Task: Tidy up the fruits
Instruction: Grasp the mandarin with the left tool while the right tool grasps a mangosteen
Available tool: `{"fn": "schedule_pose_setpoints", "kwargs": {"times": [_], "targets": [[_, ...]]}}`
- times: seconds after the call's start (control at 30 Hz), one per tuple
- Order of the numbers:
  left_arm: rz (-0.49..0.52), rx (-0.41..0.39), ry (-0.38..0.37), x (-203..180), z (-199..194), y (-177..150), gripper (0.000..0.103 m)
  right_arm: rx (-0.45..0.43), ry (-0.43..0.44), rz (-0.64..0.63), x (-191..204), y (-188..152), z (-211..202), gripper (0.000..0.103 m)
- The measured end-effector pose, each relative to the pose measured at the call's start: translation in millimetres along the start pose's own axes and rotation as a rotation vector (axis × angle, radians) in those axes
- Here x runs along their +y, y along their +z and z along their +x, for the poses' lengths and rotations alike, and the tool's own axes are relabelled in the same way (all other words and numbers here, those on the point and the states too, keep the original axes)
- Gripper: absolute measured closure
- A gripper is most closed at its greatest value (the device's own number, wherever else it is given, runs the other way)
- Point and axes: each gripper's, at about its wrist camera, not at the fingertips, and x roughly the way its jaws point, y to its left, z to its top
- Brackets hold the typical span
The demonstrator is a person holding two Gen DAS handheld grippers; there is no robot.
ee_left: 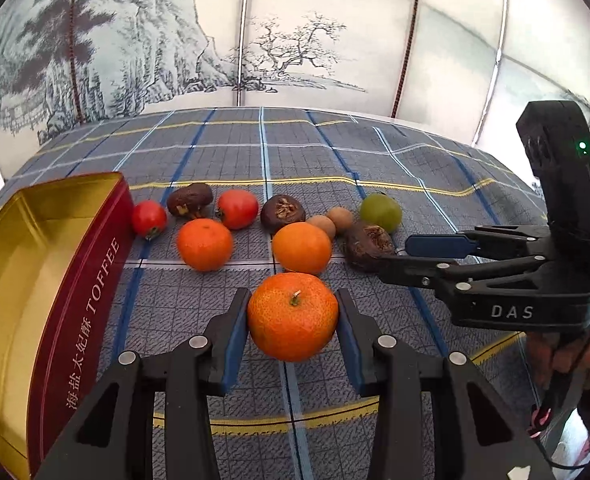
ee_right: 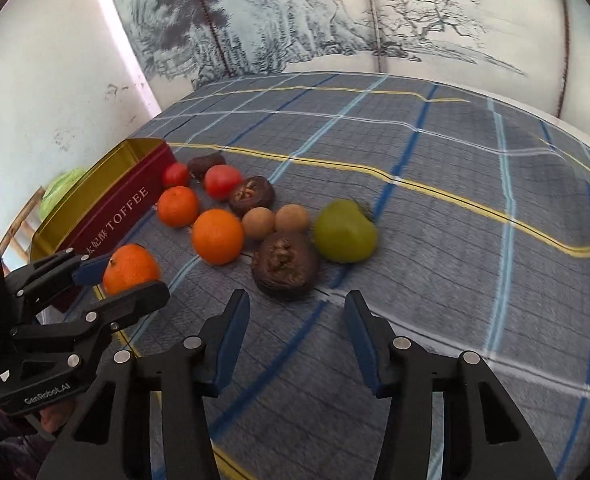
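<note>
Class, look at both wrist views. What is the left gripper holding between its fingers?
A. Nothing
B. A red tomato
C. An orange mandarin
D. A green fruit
C: the left gripper has both blue pads pressed against the sides of an orange mandarin.

A pebbled orange mandarin, stem up, is held clear of the checked cloth. The other fruits are spread at its twelve o'clock: two smooth mandarins, two red tomatoes lying nearest the tin, three wrinkled dark brown fruits, two small tan round fruits touching each other, and a green fruit at two o'clock. An open red-and-gold toffee tin, empty, is seen at nine o'clock.
</note>
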Motion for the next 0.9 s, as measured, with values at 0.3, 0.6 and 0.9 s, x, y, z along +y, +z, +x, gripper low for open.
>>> {"fn": "schedule_pose_setpoints", "kwargs": {"times": [0.3,0.6,0.9], "targets": [[-0.011,0.003,0.006,1,2,-4,0.065,0.022,0.028,-0.017,1,16,18,0.053],[-0.017,0.004,0.010,2,2,-4,0.065,-0.038,-0.017,-0.009,-4,-4,-6,0.060],[0.016,-0.024,0.040,-5,-3,-4,0.065,-0.032,-0.055,0.100,-34,-16,-17,0.060]]}}
